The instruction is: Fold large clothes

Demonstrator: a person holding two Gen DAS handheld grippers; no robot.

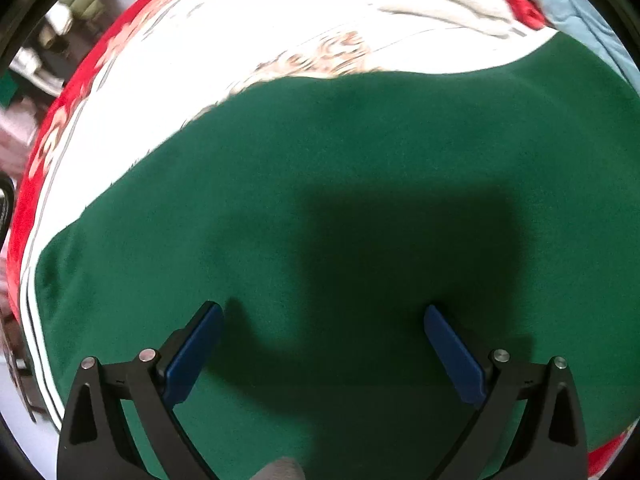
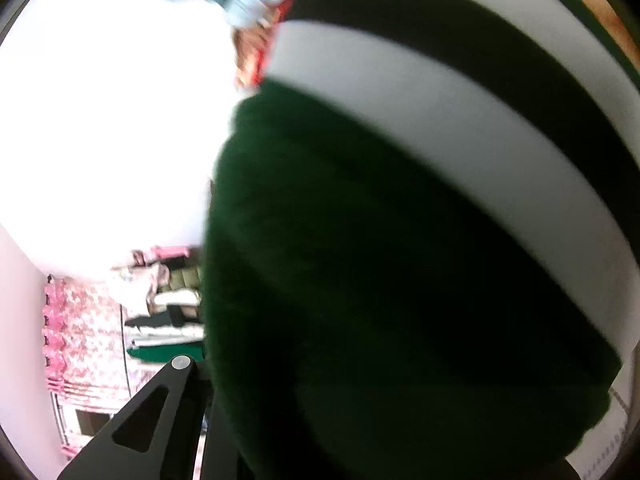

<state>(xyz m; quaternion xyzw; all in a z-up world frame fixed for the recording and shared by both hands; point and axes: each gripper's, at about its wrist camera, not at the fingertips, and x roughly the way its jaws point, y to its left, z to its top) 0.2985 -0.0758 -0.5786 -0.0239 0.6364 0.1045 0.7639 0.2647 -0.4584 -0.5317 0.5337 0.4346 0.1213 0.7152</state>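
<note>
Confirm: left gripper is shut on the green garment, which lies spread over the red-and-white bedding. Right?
Not quite. In the left wrist view the left gripper is open: its blue pads stand wide apart above the green garment, nothing between them. The rest holds: the garment lies spread over the red-and-white bedding.

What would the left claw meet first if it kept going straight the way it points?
The green garment, most likely. The left claw points down at it with its jaws wide apart and nothing between them; only its shadow lies ahead. How much gap remains is unclear.
</note>
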